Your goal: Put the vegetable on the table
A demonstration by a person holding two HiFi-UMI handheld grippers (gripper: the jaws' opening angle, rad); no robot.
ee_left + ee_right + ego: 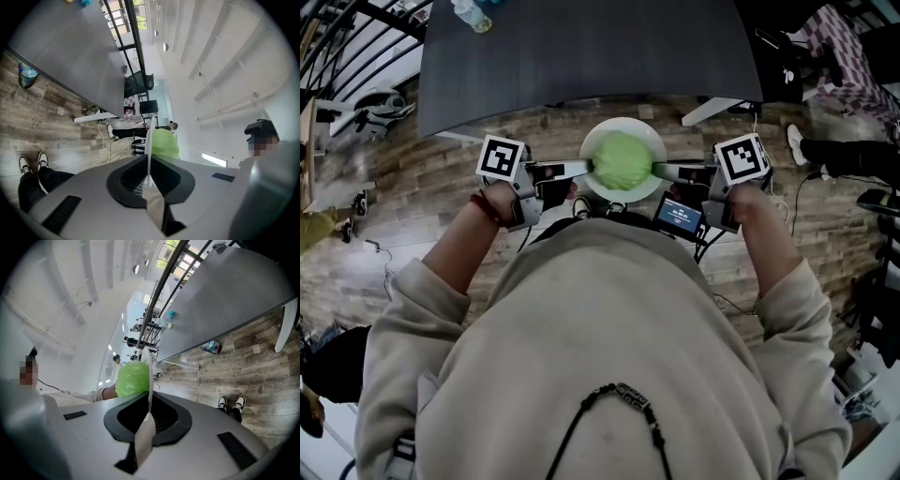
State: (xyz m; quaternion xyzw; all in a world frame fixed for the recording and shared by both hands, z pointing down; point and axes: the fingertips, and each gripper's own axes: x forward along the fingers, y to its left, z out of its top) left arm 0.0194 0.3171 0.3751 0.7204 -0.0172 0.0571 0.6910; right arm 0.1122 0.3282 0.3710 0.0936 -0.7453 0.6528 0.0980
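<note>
A round green vegetable lies on a white plate, held in the air over the wooden floor just short of the dark grey table. My left gripper is shut on the plate's left rim. My right gripper is shut on the right rim. In the left gripper view the plate runs edge-on between the jaws of the left gripper, with the vegetable to its right. In the right gripper view the plate is pinched in the right gripper, and the vegetable bulges to its left.
A plastic bottle lies on the table's far left part. A white table leg stands right of the plate. A seated person's legs stretch in from the right. Black railings run along the far left.
</note>
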